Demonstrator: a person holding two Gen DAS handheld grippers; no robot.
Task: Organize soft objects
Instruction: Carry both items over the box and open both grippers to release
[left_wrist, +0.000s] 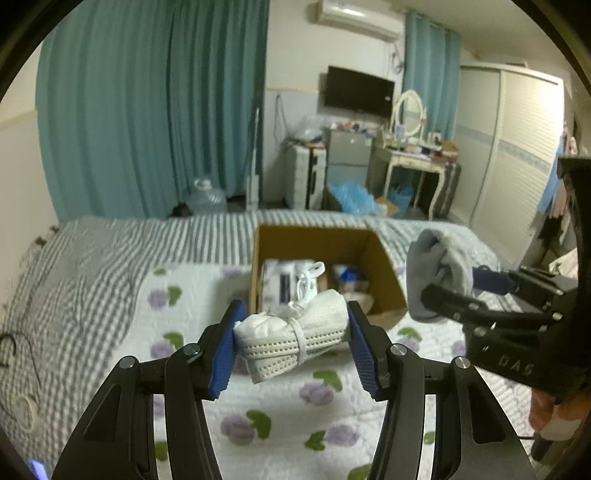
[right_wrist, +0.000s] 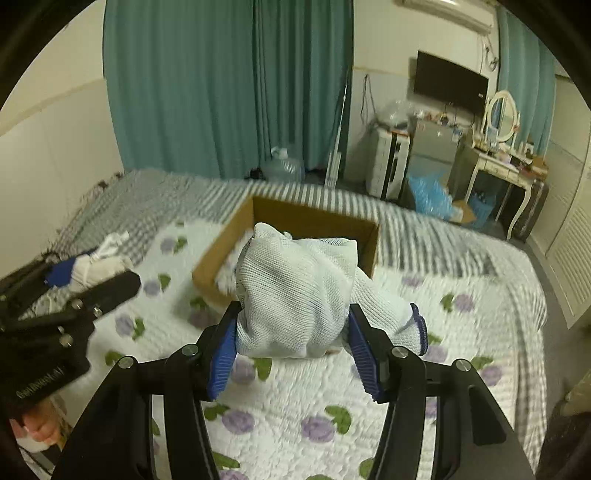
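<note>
My left gripper (left_wrist: 292, 332) is shut on a rolled white face mask bundle (left_wrist: 291, 334) tied with its strap, held above the bed just short of the cardboard box (left_wrist: 384, 258). My right gripper (right_wrist: 291, 328) is shut on a bunched white knit glove (right_wrist: 295, 291) with a blue cuff, also above the bed before the box (right_wrist: 221, 254). The right gripper with the glove shows in the left wrist view (left_wrist: 443, 291), to the right of the box. The left gripper with the mask shows in the right wrist view (right_wrist: 92, 273), at far left. The box holds several white and blue items.
The bed has a white quilt with purple flowers (left_wrist: 280, 406) over a grey striped sheet (left_wrist: 110, 251). Beyond the bed are teal curtains (left_wrist: 155, 110), a water jug (left_wrist: 207, 197), a small fridge (left_wrist: 347, 158), a vanity table (left_wrist: 417, 162) and a wardrobe (left_wrist: 517, 155).
</note>
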